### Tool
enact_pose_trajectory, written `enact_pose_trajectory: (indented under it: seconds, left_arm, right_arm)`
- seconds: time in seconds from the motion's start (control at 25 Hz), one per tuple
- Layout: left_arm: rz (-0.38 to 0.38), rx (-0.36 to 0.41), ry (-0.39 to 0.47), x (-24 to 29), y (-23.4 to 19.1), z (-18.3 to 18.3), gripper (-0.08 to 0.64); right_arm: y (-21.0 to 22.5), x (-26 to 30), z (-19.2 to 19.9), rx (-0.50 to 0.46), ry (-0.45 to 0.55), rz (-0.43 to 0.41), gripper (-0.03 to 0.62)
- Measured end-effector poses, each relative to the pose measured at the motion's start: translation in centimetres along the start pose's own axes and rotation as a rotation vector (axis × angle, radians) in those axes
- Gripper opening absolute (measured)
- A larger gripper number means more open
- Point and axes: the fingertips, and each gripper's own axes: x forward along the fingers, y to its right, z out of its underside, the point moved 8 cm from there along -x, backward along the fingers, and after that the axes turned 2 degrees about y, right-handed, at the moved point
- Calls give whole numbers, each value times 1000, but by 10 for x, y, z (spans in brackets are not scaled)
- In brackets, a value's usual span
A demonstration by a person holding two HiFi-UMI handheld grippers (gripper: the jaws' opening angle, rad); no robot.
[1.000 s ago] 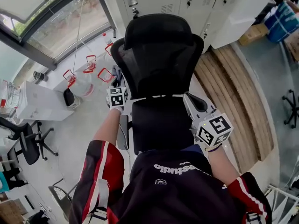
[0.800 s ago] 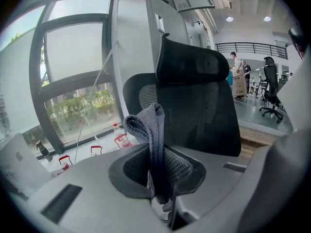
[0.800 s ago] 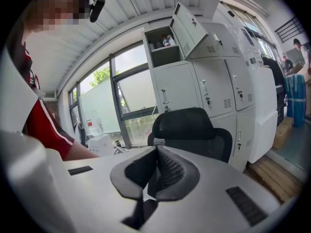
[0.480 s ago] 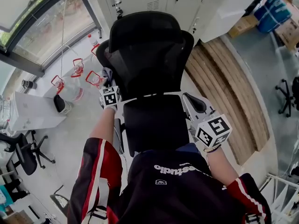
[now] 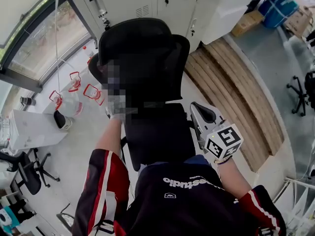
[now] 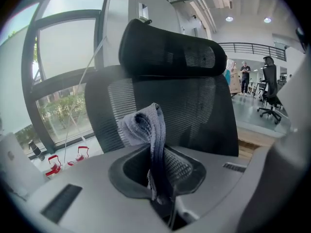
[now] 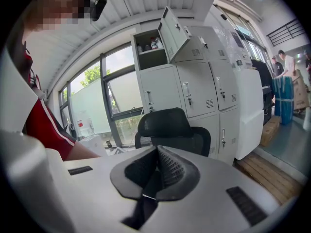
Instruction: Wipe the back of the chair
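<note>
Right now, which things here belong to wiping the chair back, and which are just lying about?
Job: chair back; grey cloth, clamped in the left gripper.
Lying about: water jugs, lockers, wooden pallets, cardboard box; the right gripper is shut, empty.

L hand-held gripper [image 6: 158, 178] | w/ cloth [image 6: 146, 126] | nudged closer to chair back [image 5: 147, 68]

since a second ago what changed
Little: the head view swung, so the chair back sits further left. The left gripper, shut on the grey cloth, stays at its left edge; the right gripper, shut and empty, stays at the seat's right.
</note>
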Motion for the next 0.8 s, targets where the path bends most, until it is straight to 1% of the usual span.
enact_pose_trajectory:
  seconds: [0.28, 0.56, 0.8]
  left_arm:
    - [57, 10, 13, 25, 71, -20, 57]
    - [134, 33, 23, 50, 164, -41, 57]
    - [213, 82, 37, 67, 240, -64, 57]
  right_arm:
    - [42, -39, 0, 14, -6, 50, 14]
    - [94, -85, -4, 24, 7, 111, 14]
    - [129, -119, -1, 42, 13, 161, 14]
